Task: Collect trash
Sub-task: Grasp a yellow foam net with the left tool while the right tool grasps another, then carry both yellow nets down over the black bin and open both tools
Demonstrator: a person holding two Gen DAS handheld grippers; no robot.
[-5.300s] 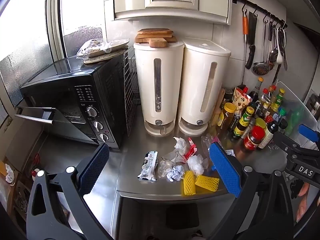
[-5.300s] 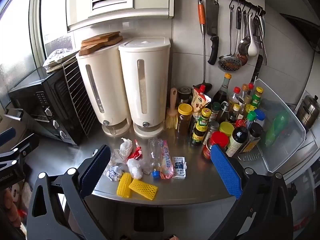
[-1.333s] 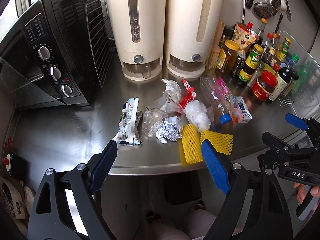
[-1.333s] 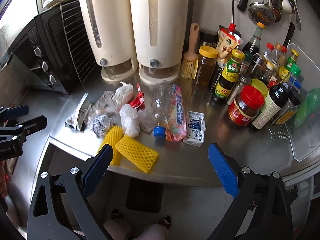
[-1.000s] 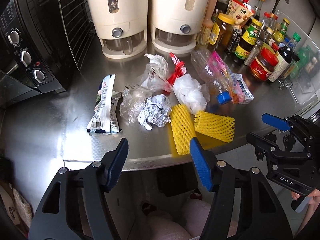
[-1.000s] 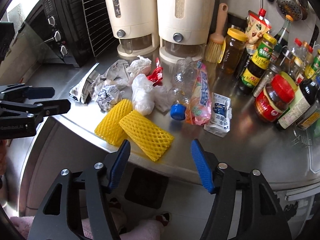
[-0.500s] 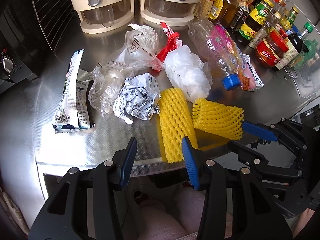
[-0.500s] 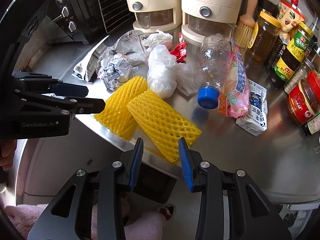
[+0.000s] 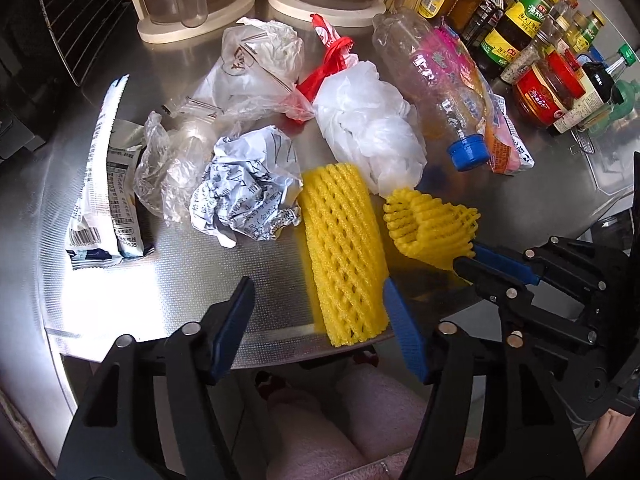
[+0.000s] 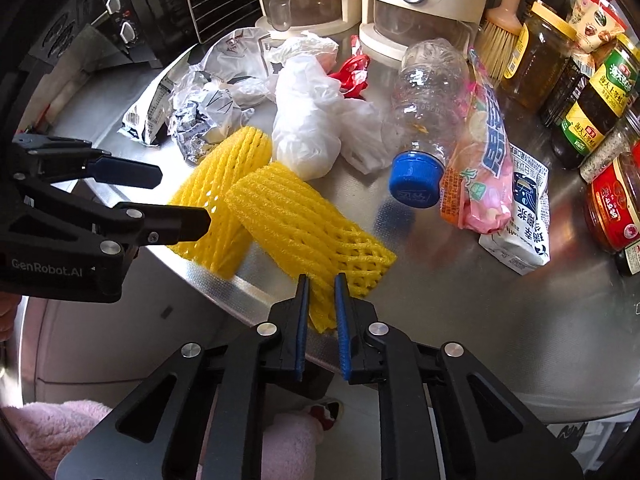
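- Two foam nets lie side by side at the counter's [image 9: 168, 292] front edge: left foam net [image 9: 344, 252], right foam net [image 10: 304, 224].
- Crumpled paper [image 9: 248, 192] sits left of them; a white bag [image 9: 368, 120] lies behind.
- A plastic bottle [image 10: 428, 108] lies right of the bag, with the snack packet [image 10: 480, 152] and carton [image 10: 520, 216] further right.
- Sauce jars [image 10: 612, 204] stand along the right.

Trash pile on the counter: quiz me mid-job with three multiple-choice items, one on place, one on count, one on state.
1. Where does the blue bottle cap point?
A. Toward the counter's front edge
B. Toward the dispensers
C. Straight up

2. How many yellow foam nets?
A. One
B. Two
C. Four

3. What is between the right gripper's pads?
A. Nothing
B. A foam net
C. The milk carton

Answers: 1 A, the cap faces the camera side. 2 B, the second net lies beside the first. 3 B, the closing pads pinch the net's near end.
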